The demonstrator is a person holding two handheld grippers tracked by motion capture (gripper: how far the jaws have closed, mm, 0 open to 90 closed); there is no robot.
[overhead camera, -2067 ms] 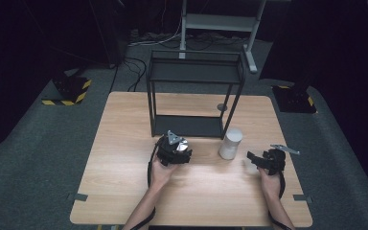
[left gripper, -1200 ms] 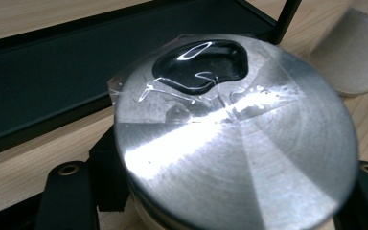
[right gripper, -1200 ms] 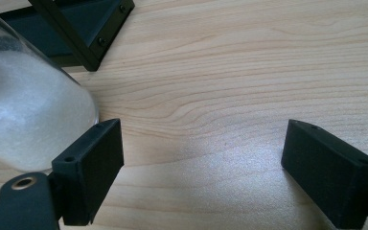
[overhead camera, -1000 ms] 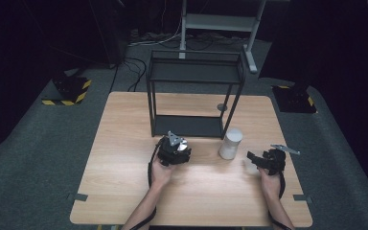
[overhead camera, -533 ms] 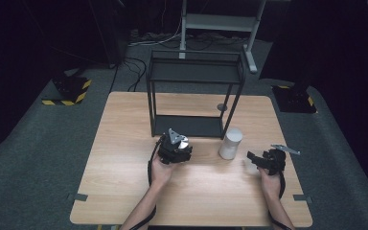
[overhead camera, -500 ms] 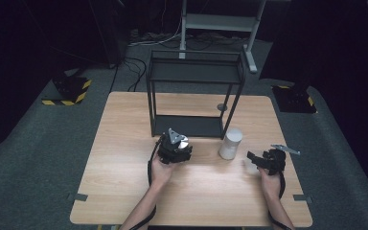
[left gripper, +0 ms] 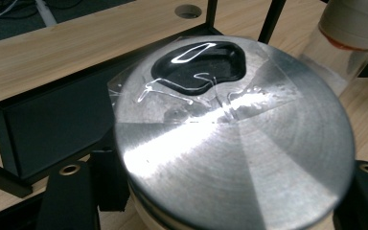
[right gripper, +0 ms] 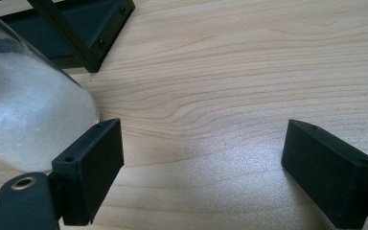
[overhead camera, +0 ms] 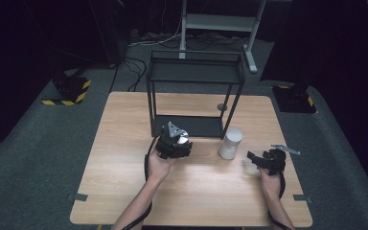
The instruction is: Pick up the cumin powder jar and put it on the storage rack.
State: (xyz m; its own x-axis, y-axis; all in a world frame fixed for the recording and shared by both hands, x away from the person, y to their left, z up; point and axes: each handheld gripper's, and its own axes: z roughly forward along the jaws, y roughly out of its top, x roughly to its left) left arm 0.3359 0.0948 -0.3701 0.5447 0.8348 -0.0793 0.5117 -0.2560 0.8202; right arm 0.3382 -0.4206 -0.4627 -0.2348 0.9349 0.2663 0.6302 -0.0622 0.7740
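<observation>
My left gripper (overhead camera: 176, 142) is shut on a jar with a shiny metal lid (left gripper: 230, 158), which has clear tape and a black patch on top. It holds the jar just in front of the black metal rack (overhead camera: 194, 79). A second jar (overhead camera: 231, 143), with a white lid and white powder (right gripper: 24, 110) inside, stands on the table by the rack's front right leg. My right gripper (overhead camera: 255, 158) lies low to the right of that jar. Its jaws stand wide open, and the left one is close beside the glass.
The rack's lower shelf (left gripper: 38, 115) sits on the wooden table (overhead camera: 120, 143), right behind the held jar. A round cable hole (overhead camera: 222, 107) lies behind the rack's right side. Bare wood stretches to the left and along the front edge.
My left gripper has crept slightly towards the rack with its jar. The right gripper and the white-lidded jar have stayed put.
</observation>
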